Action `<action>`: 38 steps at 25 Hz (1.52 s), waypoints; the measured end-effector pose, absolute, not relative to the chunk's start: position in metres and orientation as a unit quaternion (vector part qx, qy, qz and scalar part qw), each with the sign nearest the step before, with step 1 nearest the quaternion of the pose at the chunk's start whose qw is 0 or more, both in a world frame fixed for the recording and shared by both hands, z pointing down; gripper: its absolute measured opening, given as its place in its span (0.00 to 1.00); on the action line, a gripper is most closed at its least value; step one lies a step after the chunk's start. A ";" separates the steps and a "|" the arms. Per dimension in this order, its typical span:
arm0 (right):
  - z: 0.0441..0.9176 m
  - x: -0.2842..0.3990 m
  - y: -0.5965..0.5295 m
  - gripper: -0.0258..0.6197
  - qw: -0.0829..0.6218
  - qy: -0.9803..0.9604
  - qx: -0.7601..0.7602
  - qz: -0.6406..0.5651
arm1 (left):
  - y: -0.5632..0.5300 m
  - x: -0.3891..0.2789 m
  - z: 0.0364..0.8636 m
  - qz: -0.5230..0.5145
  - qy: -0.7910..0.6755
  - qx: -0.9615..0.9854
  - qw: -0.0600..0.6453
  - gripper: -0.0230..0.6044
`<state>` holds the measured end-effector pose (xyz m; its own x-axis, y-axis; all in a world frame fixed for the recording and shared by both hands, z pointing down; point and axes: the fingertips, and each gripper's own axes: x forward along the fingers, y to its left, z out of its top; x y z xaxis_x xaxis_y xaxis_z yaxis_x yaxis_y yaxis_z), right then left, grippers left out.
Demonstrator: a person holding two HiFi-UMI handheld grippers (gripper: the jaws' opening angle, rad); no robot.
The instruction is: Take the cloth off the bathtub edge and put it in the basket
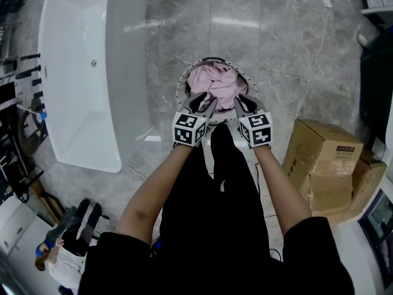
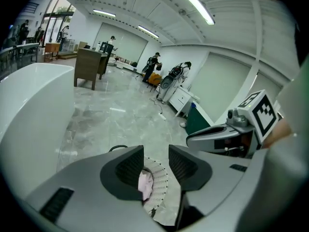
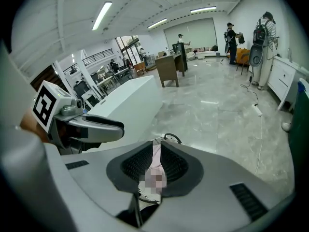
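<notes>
Black trousers [image 1: 215, 165] and two forearms filled the near part of the head view, and both arms reached out to the basket [image 1: 182, 86] on the floor [image 1: 245, 29] just ahead. The pink cloth [image 1: 216, 82] lay heaped inside the basket and rose about to its rim.

The left gripper [image 1: 204, 103] hung over the near left part of the basket's rim with its jaws wide apart and nothing pressed between them. In the left gripper view, cloth and the basket's perforated wall [image 2: 160, 178] showed beyond the gap. The right gripper [image 1: 243, 105] hung over the near right part of the rim, jaws drawn close together on a thin fold of the cloth [image 3: 156, 157].

Left of the basket, the white bathtub [image 1: 80, 72] stood near but apart from it, with a strip of floor between them. Right of the basket, cardboard boxes [image 1: 322, 158] sat further off, and a white cable [image 1: 313, 66] ran across the floor on that side. Beyond the basket's far rim lay open grey floor.
</notes>
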<state>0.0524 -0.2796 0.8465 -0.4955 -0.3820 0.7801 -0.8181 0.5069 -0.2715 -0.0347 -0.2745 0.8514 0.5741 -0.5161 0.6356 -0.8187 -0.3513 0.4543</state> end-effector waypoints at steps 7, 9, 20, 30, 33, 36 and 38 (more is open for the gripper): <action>0.777 0.056 -0.262 0.10 0.302 -0.820 0.385 0.299 | -0.247 -0.024 0.756 0.139 -0.431 0.816 0.359 0.30; 0.754 0.051 -0.261 0.10 0.289 -0.830 0.384 0.283 | -0.247 -0.026 0.726 0.124 -0.442 0.821 0.340 0.30; 0.613 0.013 -0.226 0.16 0.174 -0.887 0.349 0.247 | -0.215 -0.052 0.568 0.018 -0.497 0.822 0.277 0.08; 0.544 0.010 -0.195 0.16 0.135 -0.907 0.349 0.193 | -0.154 -0.058 0.492 -0.034 -0.475 0.854 0.211 0.06; 0.514 0.009 -0.177 0.16 0.119 -0.906 0.368 0.173 | -0.139 -0.061 0.493 -0.011 -0.470 0.858 0.209 0.06; 0.493 0.009 -0.150 0.14 0.127 -0.899 0.383 0.171 | -0.124 -0.057 0.482 -0.009 -0.460 0.866 0.196 0.06; 0.488 0.011 -0.128 0.14 0.128 -0.895 0.391 0.171 | -0.111 -0.051 0.476 -0.014 -0.453 0.870 0.194 0.06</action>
